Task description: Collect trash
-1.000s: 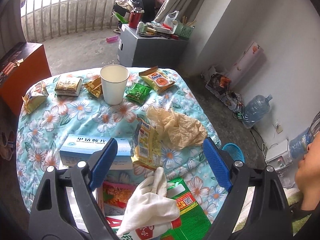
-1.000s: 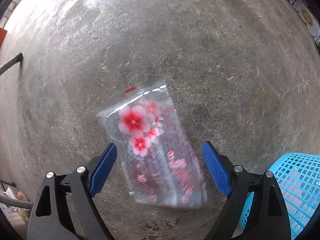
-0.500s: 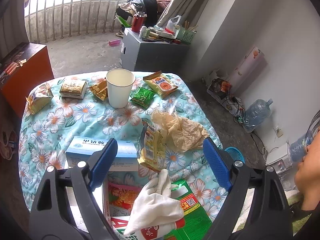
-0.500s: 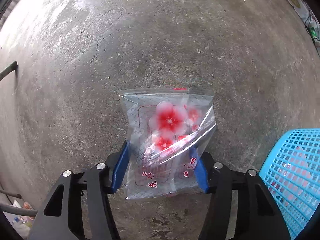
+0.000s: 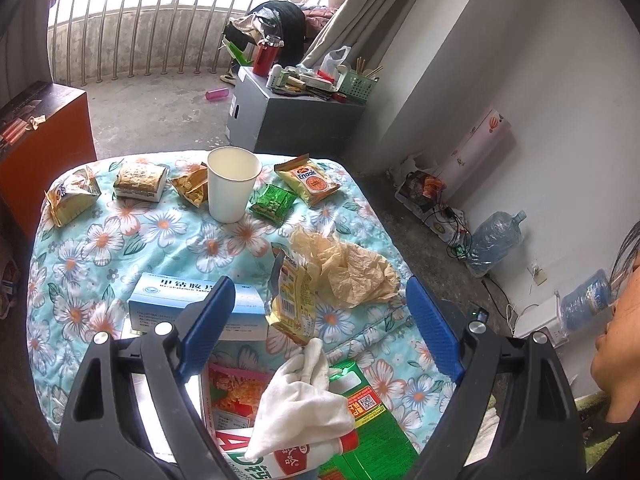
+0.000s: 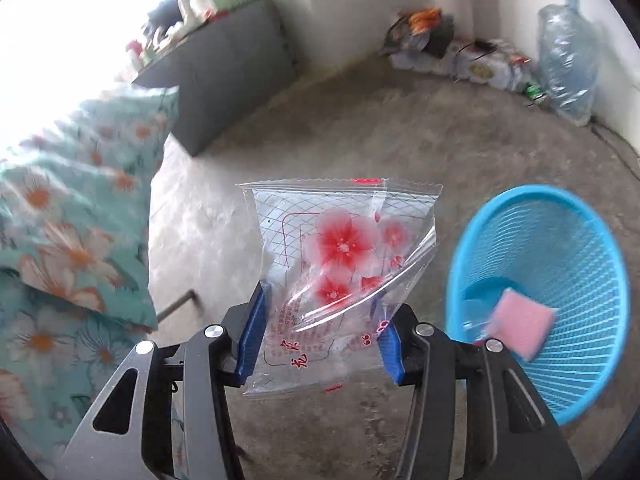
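We had our right claw (image 6: 318,338) pinching a clear flower-printed bag (image 6: 340,264); its jaws had just been closing, and the bag sat crumpled between the blue pads. A second before, that bag lay flat on the bare floor with the jaws spread around it. Now the view took in the wall, a grey box (image 6: 224,68) and the edge of the flowered cloth (image 6: 68,248), so we judged the bag was off the floor and in the air. The blue basket (image 6: 560,248) stood just to the right of it, with a pink square (image 6: 522,330) already inside. We judged the next step was a short carry over the rim and a release.

Our left claw (image 5: 320,326) hung spread and empty over the table (image 5: 92,248), much as it had been a second earlier. Below it lay a white cloth (image 5: 300,404), a green carton (image 5: 372,420) and a yellow packet (image 5: 290,300). Farther off were a paper cup (image 5: 230,184) and crumpled brown paper (image 5: 352,268).

The right view was blurred at its left side. The basket's lower edge was cut off by the claw's arm, and we could not tell what the pink square was. The nearest cartons on the table were hidden by the left claw's arms.
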The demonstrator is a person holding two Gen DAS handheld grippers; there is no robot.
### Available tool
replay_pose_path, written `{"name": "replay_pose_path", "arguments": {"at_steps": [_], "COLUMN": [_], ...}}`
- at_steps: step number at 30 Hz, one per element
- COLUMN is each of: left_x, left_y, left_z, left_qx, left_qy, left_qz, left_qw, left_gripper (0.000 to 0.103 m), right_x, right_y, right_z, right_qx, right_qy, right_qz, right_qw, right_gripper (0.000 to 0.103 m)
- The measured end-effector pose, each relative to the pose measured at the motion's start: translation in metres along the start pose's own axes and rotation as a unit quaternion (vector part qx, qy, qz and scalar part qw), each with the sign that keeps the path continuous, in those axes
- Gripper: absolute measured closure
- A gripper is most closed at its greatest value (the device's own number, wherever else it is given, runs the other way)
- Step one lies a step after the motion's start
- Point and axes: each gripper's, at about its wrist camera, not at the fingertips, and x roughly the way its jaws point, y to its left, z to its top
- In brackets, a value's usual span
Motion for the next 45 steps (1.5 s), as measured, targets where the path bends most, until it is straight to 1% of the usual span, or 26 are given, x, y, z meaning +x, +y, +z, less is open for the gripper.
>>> {"name": "replay_pose_path", "arguments": {"at_steps": [1, 3, 4, 5, 6, 7, 8, 9, 10, 11, 13, 14, 15, 17, 19, 21, 24, 26, 29, 31, 34, 36, 38, 41, 42, 45], "left_x": [-0.001, -0.006, -0.008, -0.011, -0.015, -0.018, -0.021, -0.024, -0.027, -0.03, -0.036, -0.039, -0.042, -0.048, -0.052, -0.055, -0.06, -0.064, -0.073, -0.08, -0.091, -0.097, -0.104, -0.115, -0.118, -0.123], "left_y": [0.001, 0.001, 0.001, 0.001, 0.001, 0.001, 0.002, 0.003, 0.004, 0.005, 0.006, 0.007, 0.008, 0.01, 0.013, 0.016, 0.019, 0.021, 0.023, 0.023, 0.024, 0.025, 0.025, 0.024, 0.024, 0.025], "left_z": [-0.001, -0.004, -0.005, -0.006, -0.007, -0.008, -0.01, -0.011, -0.012, -0.013, -0.016, -0.018, -0.02, -0.024, -0.028, -0.032, -0.036, -0.038, -0.039, -0.041, -0.045, -0.049, -0.054, -0.064, -0.067, -0.075], "left_qx": [0.0, 0.003, 0.005, 0.007, 0.008, 0.008, 0.006, 0.004, 0.003, 0.002, -0.001, -0.003, -0.005, -0.009, -0.013, -0.018, -0.018, -0.018, -0.019, -0.019, -0.023, -0.03, -0.032, -0.026, -0.024, -0.023], "left_qy": [-0.002, -0.008, -0.012, -0.016, -0.021, -0.024, -0.028, -0.031, -0.034, -0.037, -0.044, -0.046, -0.047, -0.052, -0.054, -0.057, -0.06, -0.065, -0.077, -0.089, -0.103, -0.107, -0.112, -0.124, -0.127, -0.127], "left_qz": [-0.004, -0.007, -0.008, -0.01, -0.012, -0.014, -0.019, -0.023, -0.025, -0.026, -0.031, -0.034, -0.037, -0.045, -0.051, -0.055, -0.058, -0.057, -0.057, -0.058, -0.056, -0.053, -0.052, -0.043, -0.041, -0.039], "left_qw": [1.0, 0.9999, 0.9999, 0.9998, 0.9997, 0.9996, 0.9994, 0.9992, 0.9991, 0.999, 0.9985, 0.9984, 0.9982, 0.9976, 0.9971, 0.9967, 0.9964, 0.9961, 0.9952, 0.9942, 0.9928, 0.9924, 0.9919, 0.991, 0.9908, 0.9908], "left_gripper": [0.02, 0.02, 0.02, 0.02, 0.02, 0.02, 0.02, 0.02, 0.02, 0.02, 0.02, 0.02, 0.02, 0.02, 0.02, 0.02, 0.02, 0.02, 0.02, 0.02, 0.02, 0.02, 0.02, 0.02, 0.02, 0.02], "right_x": [-0.008, -0.005, 0.004, 0.012, 0.022, 0.034, 0.05, 0.064, 0.073, 0.08, 0.083, 0.083, 0.085, 0.084, 0.084, 0.078, 0.075, 0.067, 0.042, 0.018, -0.026, -0.061, -0.099, -0.154, -0.172, -0.218], "right_y": [-0.023, -0.07, -0.096, -0.118, -0.137, -0.15, -0.16, -0.169, -0.176, -0.178, -0.182, -0.185, -0.189, -0.196, -0.201, -0.199, -0.194, -0.192, -0.189, -0.18, -0.151, -0.124, -0.092, -0.048, -0.034, 0.006], "right_z": [0.006, 0.015, 0.022, 0.022, 0.022, 0.019, 0.017, 0.015, 0.009, 0.004, 0.001, 0.002, 0.002, -0.006, -0.005, -0.001, 0.004, 0.008, 0.014, 0.019, 0.024, 0.023, 0.018, 0.005, 0.001, -0.009], "right_qx": [0.025, 0.087, 0.119, 0.15, 0.174, 0.191, 0.204, 0.224, 0.242, 0.245, 0.233, 0.238, 0.253, 0.291, 0.311, 0.302, 0.272, 0.262, 0.255, 0.244, 0.19, 0.137, 0.081, 0.018, 0.003, -0.043], "right_qy": [-0.004, 0.018, 0.033, 0.049, 0.061, 0.073, 0.093, 0.112, 0.124, 0.128, 0.127, 0.123, 0.115, 0.104, 0.103, 0.105, 0.101, 0.095, 0.064, 0.039, 0.005, -0.016, -0.037, -0.071, -0.081, -0.104], "right_qz": [-0.019, -0.056, -0.051, -0.049, -0.052, -0.053, -0.051, -0.046, -0.049, -0.061, -0.083, -0.085, -0.075, -0.047, -0.044, -0.058, -0.07, -0.079, -0.082, -0.069, -0.054, -0.048, -0.049, -0.029, -0.017, -0.006], "right_qw": [0.999, 0.994, 0.991, 0.986, 0.981, 0.977, 0.973, 0.967, 0.961, 0.959, 0.96, 0.96, 0.958, 0.95, 0.944, 0.946, 0.954, 0.957, 0.961, 0.967, 0.98, 0.989, 0.995, 0.997, 0.997, 0.994], "right_gripper": [0.053, 0.051, 0.046, 0.045, 0.042, 0.033, 0.03, 0.029, 0.029, 0.029, 0.023, 0.023, 0.022, 0.015, 0.013, 0.013, 0.01, 0.009, 0.009, 0.009, 0.009, 0.009, 0.009, 0.009, 0.009, 0.009]}}
